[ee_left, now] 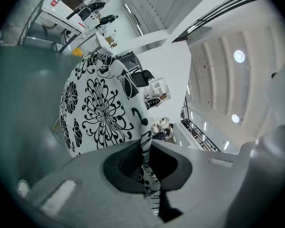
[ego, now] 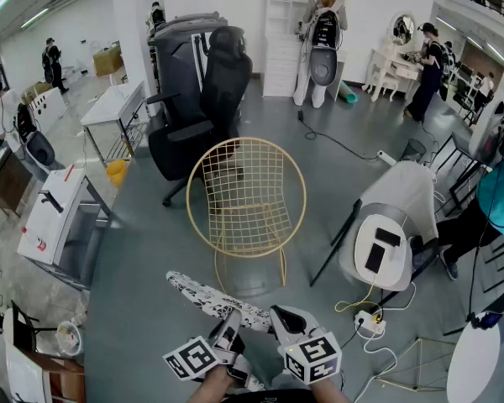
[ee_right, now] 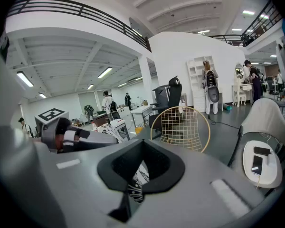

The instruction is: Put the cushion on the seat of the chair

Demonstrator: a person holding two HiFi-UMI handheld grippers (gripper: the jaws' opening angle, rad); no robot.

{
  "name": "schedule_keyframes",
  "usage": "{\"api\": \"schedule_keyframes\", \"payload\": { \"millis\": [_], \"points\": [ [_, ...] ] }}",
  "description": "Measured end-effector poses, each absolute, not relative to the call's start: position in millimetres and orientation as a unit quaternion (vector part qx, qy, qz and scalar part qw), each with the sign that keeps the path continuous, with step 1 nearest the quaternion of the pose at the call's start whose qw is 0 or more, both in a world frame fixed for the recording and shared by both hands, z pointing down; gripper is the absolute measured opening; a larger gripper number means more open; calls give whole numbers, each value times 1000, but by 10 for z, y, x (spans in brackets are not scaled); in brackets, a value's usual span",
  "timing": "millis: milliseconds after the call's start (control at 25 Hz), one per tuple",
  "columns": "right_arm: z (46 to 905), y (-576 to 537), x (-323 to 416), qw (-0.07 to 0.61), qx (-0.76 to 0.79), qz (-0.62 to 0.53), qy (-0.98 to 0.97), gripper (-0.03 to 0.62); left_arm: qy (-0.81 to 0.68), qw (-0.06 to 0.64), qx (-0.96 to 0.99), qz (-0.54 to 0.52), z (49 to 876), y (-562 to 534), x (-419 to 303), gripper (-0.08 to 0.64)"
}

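Cushion's target is the biggest thing here: the gold wire chair (ego: 245, 139) at frame centre, its seat bare. The cushion (ego: 203, 294), black-and-white floral, hangs at lower centre, just below the chair and apart from it. Its long axis slants from upper left to lower right. The left gripper (ego: 232, 319) and right gripper (ego: 277, 314) sit side by side, each clamped on its lower-right edge. Neither looks nearer, so the move is probably straight up-frame.
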State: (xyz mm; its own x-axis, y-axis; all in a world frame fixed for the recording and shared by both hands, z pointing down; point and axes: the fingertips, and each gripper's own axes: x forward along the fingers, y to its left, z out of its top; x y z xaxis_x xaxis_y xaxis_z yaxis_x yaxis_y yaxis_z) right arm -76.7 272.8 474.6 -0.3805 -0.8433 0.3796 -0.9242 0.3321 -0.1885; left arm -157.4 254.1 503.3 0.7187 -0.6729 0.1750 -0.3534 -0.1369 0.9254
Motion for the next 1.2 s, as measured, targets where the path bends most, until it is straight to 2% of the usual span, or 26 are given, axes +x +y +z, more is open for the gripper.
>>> {"api": "schedule_keyframes", "payload": {
  "millis": [680,1200],
  "points": [
    [4861,2525,-511,90,545,210,-807,0,-357,566,730,-139,5161,2374,-1377,15],
    [4846,1782,374,82,501,227,-831,0,-427,558,696,-149,5231,1781,-738,15]
  ]
}}
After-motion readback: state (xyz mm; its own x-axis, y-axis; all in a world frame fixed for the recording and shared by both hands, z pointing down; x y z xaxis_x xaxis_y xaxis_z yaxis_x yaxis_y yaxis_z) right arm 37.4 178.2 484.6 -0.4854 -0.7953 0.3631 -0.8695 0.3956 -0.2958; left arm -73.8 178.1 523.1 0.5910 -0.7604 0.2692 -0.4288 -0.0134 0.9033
